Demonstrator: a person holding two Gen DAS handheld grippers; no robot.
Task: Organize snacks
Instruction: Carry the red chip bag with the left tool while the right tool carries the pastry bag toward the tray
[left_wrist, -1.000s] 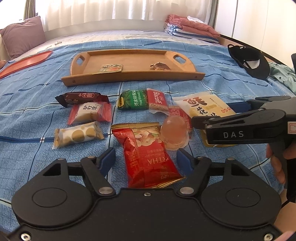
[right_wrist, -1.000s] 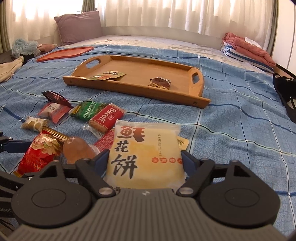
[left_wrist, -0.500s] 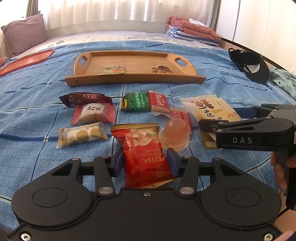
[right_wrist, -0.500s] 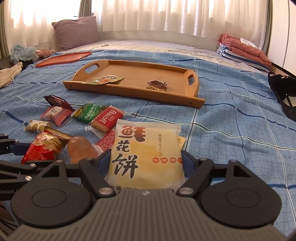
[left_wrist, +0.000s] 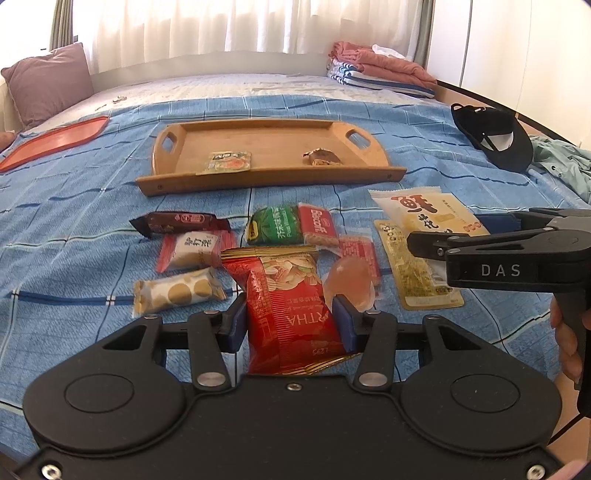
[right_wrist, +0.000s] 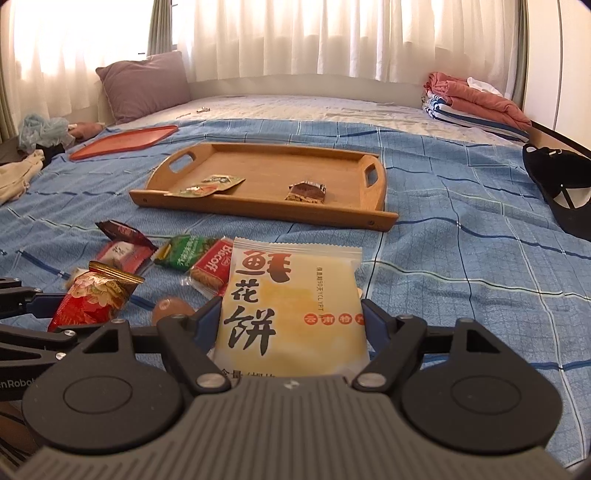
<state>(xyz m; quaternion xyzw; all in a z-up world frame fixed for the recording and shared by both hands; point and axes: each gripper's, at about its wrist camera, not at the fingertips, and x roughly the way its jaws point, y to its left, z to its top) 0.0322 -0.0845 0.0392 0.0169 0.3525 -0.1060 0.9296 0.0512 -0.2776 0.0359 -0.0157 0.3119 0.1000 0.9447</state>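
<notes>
Blue-checked bedding (left_wrist: 92, 192) carries loose snacks, with the wooden tray (left_wrist: 266, 177) lying straight ahead on the far side. Left tongs (left_wrist: 290, 325) clench the red packet (left_wrist: 288, 306); right tongs (right_wrist: 291, 325) grasp the yellow pastry packet (right_wrist: 291, 295), both pointing lengthwise toward the tray.

Red peanut bag (left_wrist: 288, 310) bottom hidden behind left gripper (left_wrist: 290, 325), jelly cup (left_wrist: 351, 282) blurred, black cap (right_wrist: 561, 192) cut off at the edge

Two packets (left_wrist: 229, 161) in the tray (left_wrist: 266, 173) behind the snack cluster (left_wrist: 273, 230), cap (left_wrist: 491, 138) far right.
</notes>
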